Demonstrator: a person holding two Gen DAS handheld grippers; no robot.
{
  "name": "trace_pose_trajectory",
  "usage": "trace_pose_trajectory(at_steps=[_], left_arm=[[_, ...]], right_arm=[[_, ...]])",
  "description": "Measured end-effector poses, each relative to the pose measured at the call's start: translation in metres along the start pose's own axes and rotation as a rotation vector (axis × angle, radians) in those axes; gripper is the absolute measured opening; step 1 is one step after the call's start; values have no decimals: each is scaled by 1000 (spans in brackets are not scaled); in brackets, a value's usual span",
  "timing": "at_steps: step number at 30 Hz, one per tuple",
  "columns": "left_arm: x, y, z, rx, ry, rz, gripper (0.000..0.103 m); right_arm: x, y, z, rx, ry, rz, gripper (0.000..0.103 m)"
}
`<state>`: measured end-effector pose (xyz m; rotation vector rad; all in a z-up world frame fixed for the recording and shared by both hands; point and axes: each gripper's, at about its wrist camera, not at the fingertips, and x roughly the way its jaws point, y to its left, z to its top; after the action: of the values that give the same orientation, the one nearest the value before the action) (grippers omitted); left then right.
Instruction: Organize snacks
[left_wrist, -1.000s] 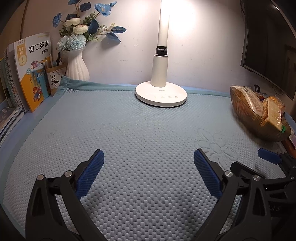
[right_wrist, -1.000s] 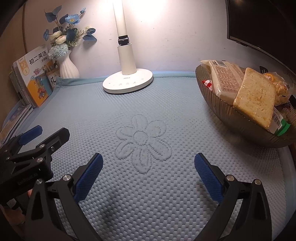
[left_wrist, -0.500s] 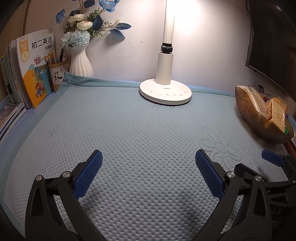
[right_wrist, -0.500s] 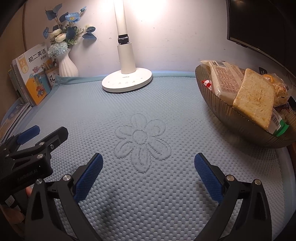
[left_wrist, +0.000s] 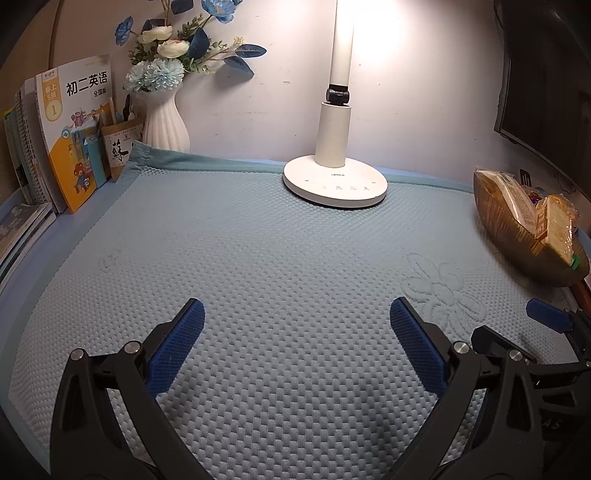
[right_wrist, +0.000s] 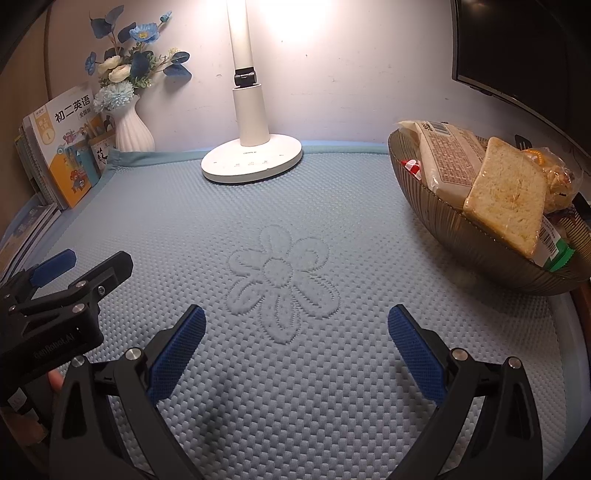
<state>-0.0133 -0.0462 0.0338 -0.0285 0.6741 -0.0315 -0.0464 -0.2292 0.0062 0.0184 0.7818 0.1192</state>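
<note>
A ribbed amber glass bowl (right_wrist: 476, 251) stands at the right edge of the blue mat, full of wrapped snacks. A wrapped slice of bread (right_wrist: 506, 195) leans on top, with a pale labelled packet (right_wrist: 447, 158) behind it. The left wrist view catches that bowl (left_wrist: 517, 243) far right. My right gripper (right_wrist: 295, 339) is open over the mat's flower pattern, empty, left of the bowl. My left gripper (left_wrist: 297, 341) is open and empty over the mat's middle. Each gripper shows at the edge of the other's view.
A white desk lamp (left_wrist: 334, 181) stands lit at the back centre. A white vase of blue flowers (left_wrist: 162, 122) and upright books (left_wrist: 74, 136) fill the back left corner. A dark monitor (right_wrist: 517, 48) hangs at the upper right. The textured blue mat (left_wrist: 277, 251) covers the desk.
Both grippers have drawn back and tilted slightly, so the lamp and vase sit a little lower in view. Both stay open and empty. The bowl has not moved.
</note>
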Motion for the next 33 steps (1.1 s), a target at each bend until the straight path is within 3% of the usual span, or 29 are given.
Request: trace_pose_trajectory(at_steps=[16, 22, 27, 33], left_arm=[[13, 8, -1, -25, 81, 39, 100], [28, 11, -1, -43, 171, 21, 100], [31, 17, -2, -77, 196, 17, 100], [46, 18, -4, -79, 282, 18, 100]], right_arm=[[6, -4, 0, 14, 27, -13, 98], [11, -5, -1, 18, 51, -54, 98], [9, -3, 1, -4, 61, -68, 98], [20, -5, 11, -16, 115, -42, 98]])
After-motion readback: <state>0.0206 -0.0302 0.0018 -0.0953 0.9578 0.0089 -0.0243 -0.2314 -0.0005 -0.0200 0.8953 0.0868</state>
